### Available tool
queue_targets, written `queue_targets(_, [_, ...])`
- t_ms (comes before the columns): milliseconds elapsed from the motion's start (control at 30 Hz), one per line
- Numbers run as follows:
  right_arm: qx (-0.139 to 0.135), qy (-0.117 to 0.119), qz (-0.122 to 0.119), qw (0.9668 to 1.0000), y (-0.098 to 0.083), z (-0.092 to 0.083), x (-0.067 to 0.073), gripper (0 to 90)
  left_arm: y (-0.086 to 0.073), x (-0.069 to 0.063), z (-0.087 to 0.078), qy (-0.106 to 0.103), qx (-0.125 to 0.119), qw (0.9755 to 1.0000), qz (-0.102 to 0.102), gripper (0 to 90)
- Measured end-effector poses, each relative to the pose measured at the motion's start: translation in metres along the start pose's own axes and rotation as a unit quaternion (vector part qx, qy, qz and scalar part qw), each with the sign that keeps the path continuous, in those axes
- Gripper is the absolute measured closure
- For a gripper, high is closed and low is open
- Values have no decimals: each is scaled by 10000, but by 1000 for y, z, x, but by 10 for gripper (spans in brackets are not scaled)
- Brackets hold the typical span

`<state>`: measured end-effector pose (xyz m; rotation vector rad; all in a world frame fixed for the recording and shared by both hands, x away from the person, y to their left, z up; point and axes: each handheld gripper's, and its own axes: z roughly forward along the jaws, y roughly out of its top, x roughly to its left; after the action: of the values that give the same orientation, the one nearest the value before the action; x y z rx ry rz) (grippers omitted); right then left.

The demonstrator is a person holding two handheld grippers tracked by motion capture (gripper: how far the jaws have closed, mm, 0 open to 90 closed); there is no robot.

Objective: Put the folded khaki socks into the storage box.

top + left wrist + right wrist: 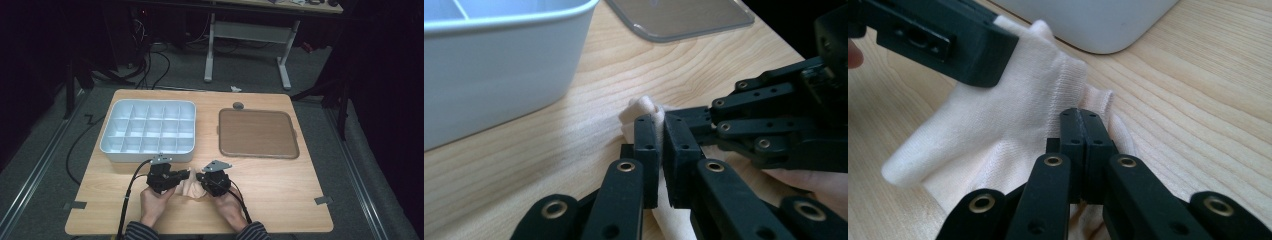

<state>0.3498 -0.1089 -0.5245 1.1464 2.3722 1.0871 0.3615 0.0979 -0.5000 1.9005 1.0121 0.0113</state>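
A cream sock (189, 188) lies bunched on the wooden table near the front edge, between my two grippers. In the high view my left gripper (189, 175) points right and my right gripper (199, 177) points left, tips almost meeting over the sock. The left gripper (660, 125) has its jaws nearly together with a fold of the sock (640, 106) pinched between them. The right gripper (1083, 117) is shut tight on the ribbed edge of the sock (998, 130). The left gripper's jaw (948, 40) holds the sock's upper part lifted.
A white divided tray (112, 149) stands just behind the grippers on the left, its wall (499, 65) close to the left gripper. A flat brown tray (257, 132) lies at the back right, with a small grey disc (238, 105) behind it.
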Motion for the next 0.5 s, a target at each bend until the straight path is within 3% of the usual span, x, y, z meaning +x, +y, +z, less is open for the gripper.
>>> queue_targets(400, [141, 188, -336, 9992, 11, 11, 13, 899, 2, -1, -2, -58, -164, 9998, 20, 870])
queue_targets(500, [65, 166, -253, 9995, 11, 6, 12, 823, 2, -2, -3, 12, -159, 9999, 19, 870])
